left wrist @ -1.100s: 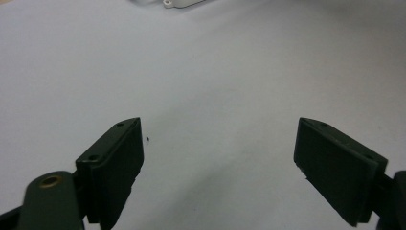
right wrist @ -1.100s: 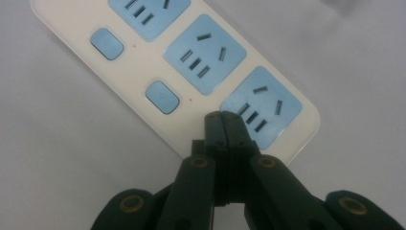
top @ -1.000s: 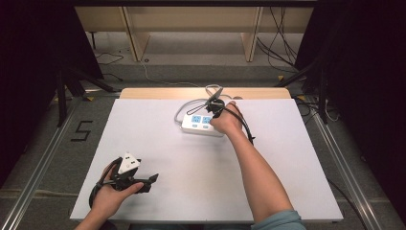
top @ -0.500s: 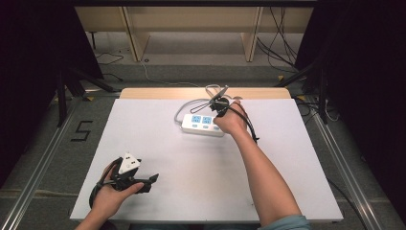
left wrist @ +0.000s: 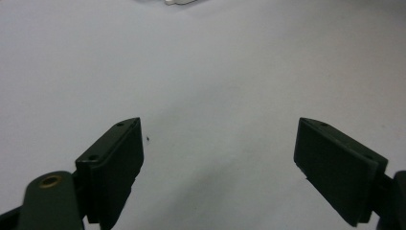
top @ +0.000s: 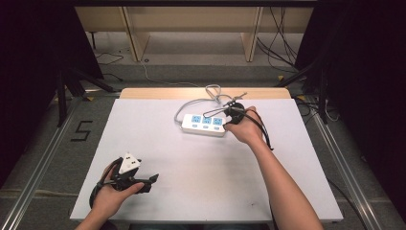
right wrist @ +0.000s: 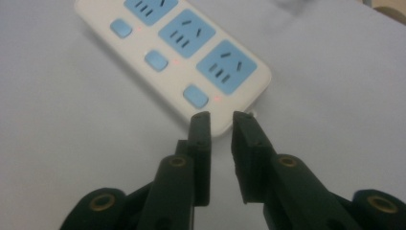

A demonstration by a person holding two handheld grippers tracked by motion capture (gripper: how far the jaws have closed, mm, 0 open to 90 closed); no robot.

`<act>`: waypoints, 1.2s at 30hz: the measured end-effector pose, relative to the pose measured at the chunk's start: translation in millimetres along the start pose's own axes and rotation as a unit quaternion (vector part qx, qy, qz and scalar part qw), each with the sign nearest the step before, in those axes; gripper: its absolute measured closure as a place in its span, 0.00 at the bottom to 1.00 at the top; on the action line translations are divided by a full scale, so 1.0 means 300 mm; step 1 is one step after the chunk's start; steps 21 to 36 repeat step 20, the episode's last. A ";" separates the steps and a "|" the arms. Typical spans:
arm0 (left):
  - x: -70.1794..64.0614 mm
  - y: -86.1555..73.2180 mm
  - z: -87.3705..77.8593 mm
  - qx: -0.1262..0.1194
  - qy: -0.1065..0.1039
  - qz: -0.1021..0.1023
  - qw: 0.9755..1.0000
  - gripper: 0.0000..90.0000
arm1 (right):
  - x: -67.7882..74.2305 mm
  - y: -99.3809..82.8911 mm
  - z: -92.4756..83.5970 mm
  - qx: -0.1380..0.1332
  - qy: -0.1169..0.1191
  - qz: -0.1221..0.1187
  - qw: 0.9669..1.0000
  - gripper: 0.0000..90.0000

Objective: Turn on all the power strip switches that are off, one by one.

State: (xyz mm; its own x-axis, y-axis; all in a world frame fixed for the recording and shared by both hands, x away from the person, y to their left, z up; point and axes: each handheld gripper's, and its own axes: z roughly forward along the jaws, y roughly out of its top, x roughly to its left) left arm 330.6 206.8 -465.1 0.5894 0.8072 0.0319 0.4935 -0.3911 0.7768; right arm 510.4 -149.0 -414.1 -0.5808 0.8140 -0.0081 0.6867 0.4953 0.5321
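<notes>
My left tongs [top: 152,179] sit low on the white surface [top: 163,143], close to me. They are in the same spot as a moment ago. In the left gripper view their two black jaws stand wide apart, and nothing is between them. Only bare surface lies in front of them. Far ahead of them, at the top edge of that view, I can just see a bit of something white.

My right tongs [right wrist: 221,125] have changed a little. My right hand [top: 246,128] has slid a bit to the side, along the end of the white power strip [right wrist: 184,62]. Now the tips point at that end. In the right gripper view the jaws are nearly closed, with just a thin gap, and they hold nothing. The strip lies flat, right in front of the tips. I cannot tell if they touch it.

The nearest blue button [right wrist: 196,96] is just past the tips, a bit to their left. Small red lights glow beside the buttons. The strip's grey cord [top: 201,101] curls away beyond it.

I think I am lining up to press that button or nudge the strip.
</notes>
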 end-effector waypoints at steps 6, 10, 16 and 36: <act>0.006 -0.003 0.001 0.002 0.002 -0.006 1.000 0.19 | -0.006 -0.209 -0.081 -0.048 0.021 0.010 0.999 0.72; 0.004 -0.002 0.004 0.002 0.003 -0.006 1.000 0.19 | 0.004 -0.375 -0.144 -0.096 0.027 0.017 0.995 0.63; -0.003 0.000 0.010 0.007 0.003 -0.006 1.000 0.18 | 0.040 -0.549 -0.171 -0.147 0.042 0.025 0.988 0.53; 0.002 0.001 0.014 0.005 0.003 -0.009 1.000 0.18 | 0.058 -0.604 -0.184 -0.170 0.038 0.021 0.985 0.48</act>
